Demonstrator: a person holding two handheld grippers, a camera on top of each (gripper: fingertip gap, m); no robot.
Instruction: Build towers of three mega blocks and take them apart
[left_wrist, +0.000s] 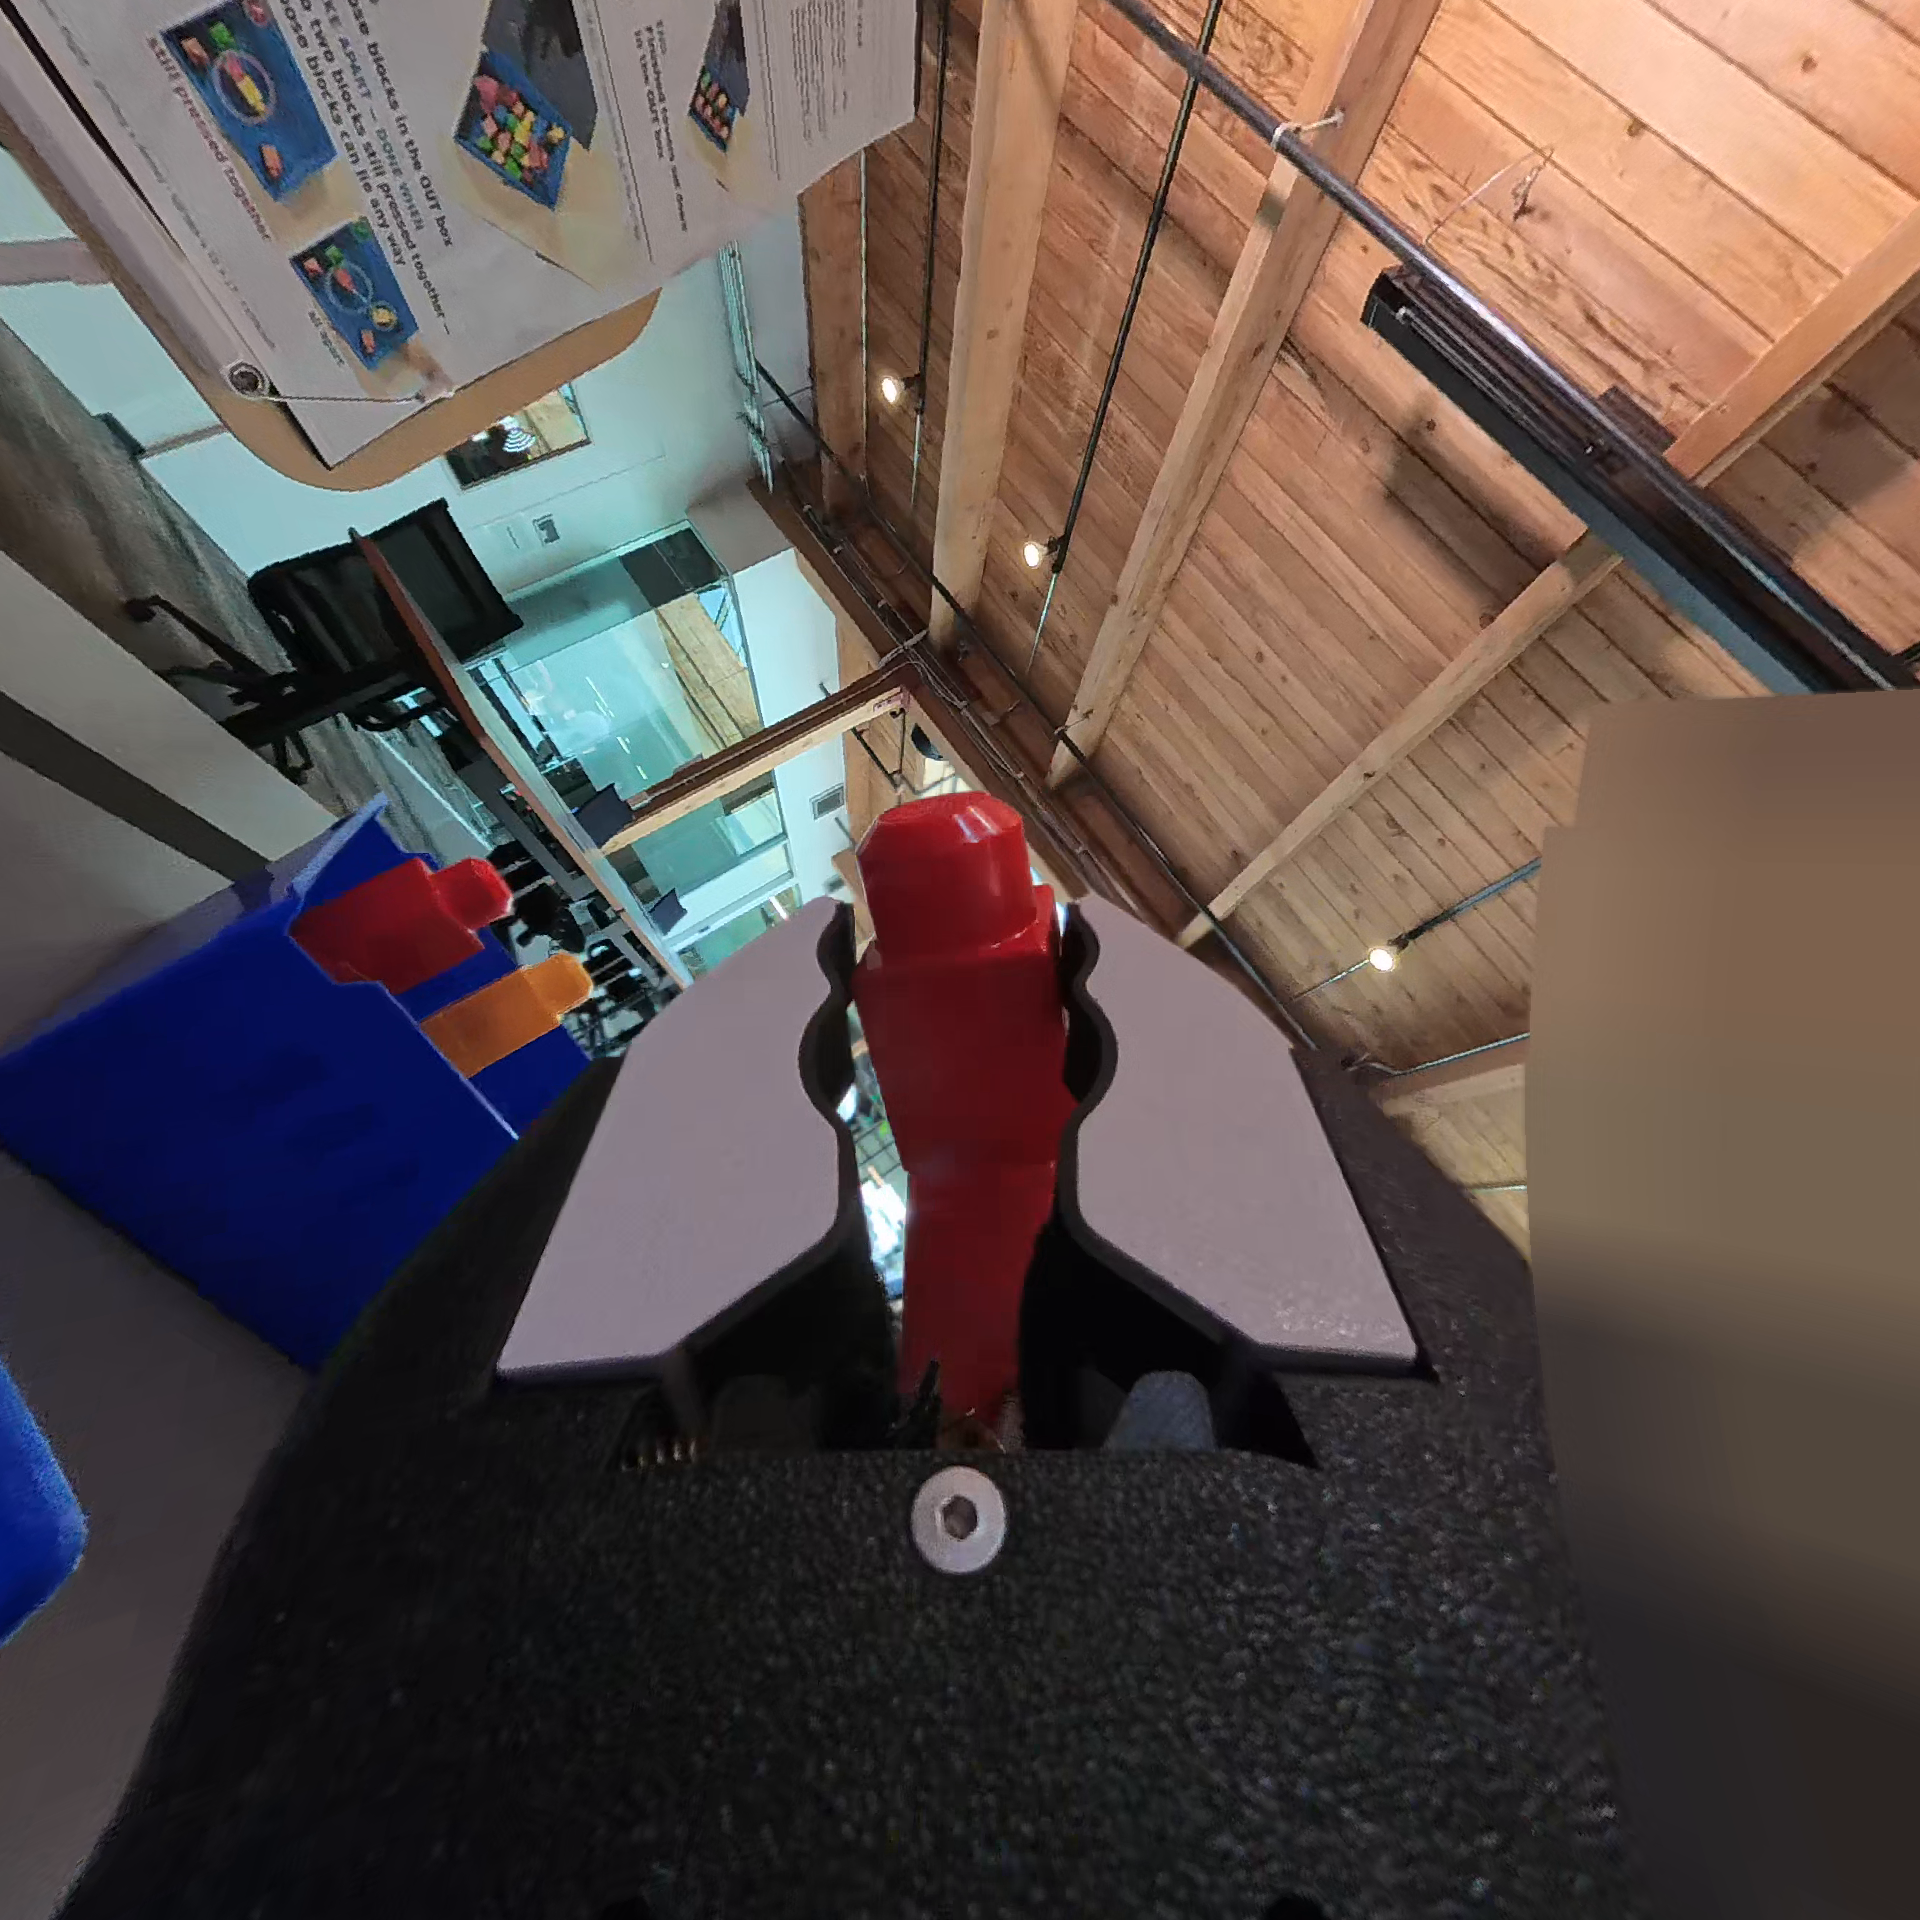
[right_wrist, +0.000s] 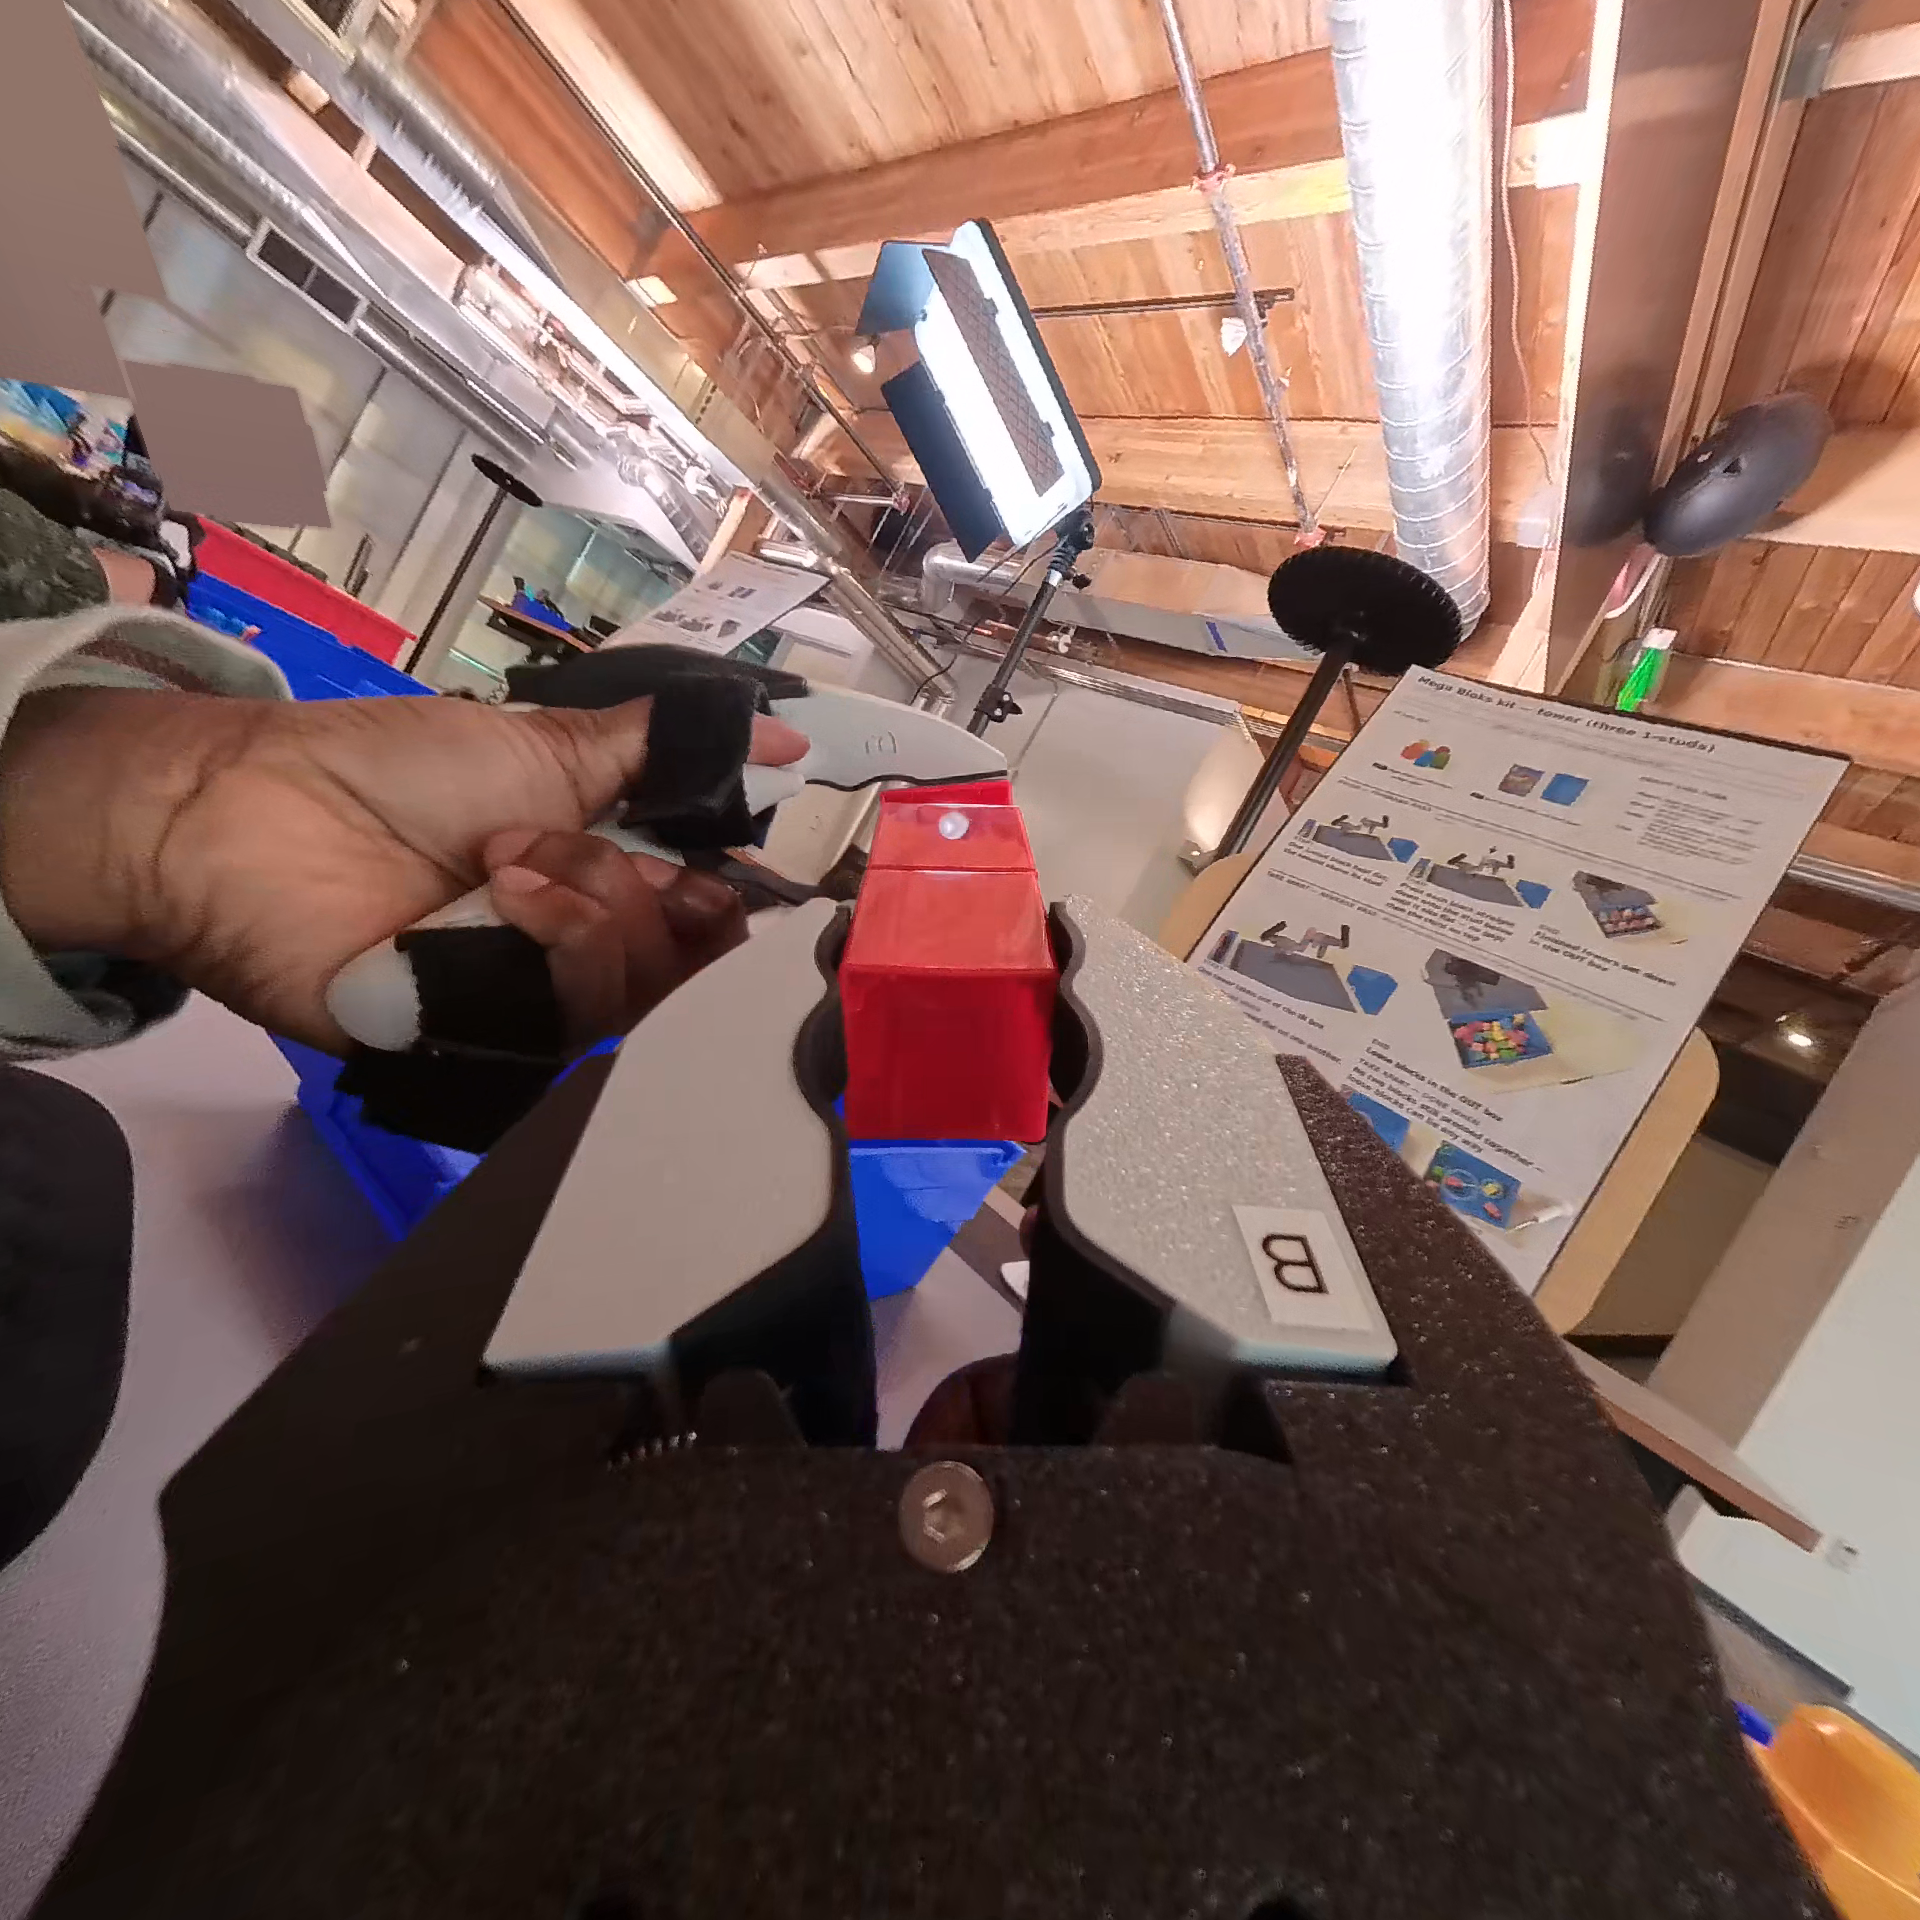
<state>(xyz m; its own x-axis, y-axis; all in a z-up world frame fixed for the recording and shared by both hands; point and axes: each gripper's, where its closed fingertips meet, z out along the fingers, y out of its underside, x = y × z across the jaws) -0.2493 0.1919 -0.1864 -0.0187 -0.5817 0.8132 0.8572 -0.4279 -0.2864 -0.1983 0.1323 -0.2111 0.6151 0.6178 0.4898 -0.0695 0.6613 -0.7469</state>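
Up high, in the left wrist view, we see the left gripper (left_wrist: 958, 997) tilted toward a wooden ceiling (left_wrist: 1351, 416), its jaws clamped on a stack of red blocks (left_wrist: 961, 997). The stack runs lengthwise between the two fingers, its stud end poking out past the fingertips. How many blocks make up this stack we cannot tell from this angle. Off to the left sits a blue bin (left_wrist: 208, 1122); a red block (left_wrist: 400, 925) and an orange block (left_wrist: 509, 1013) show at its rim, side by side, studs pointing right. Instruction sheets (left_wrist: 416, 156) on a board fill the upper left corner.

Next, the right wrist view. We note the right gripper (right_wrist: 945, 1013) clenched on a red block (right_wrist: 945, 1023), the nearest one, squeezed between both pads. A second red block (right_wrist: 951, 831) sits directly behind it, touching, in line. The left gripper (right_wrist: 894, 764) reaches in from the left, held by a hand (right_wrist: 364, 831) wearing black straps, and its grey finger lies along the top edge of that far block. Both blocks hang in the air above a blue bin (right_wrist: 925, 1195) on a pale table (right_wrist: 208, 1195). An instruction board (right_wrist: 1507, 935) leans at the right, a light panel (right_wrist: 987, 395) stands on a pole behind, and an orange object (right_wrist: 1839, 1808) peeks in at the bottom right corner.
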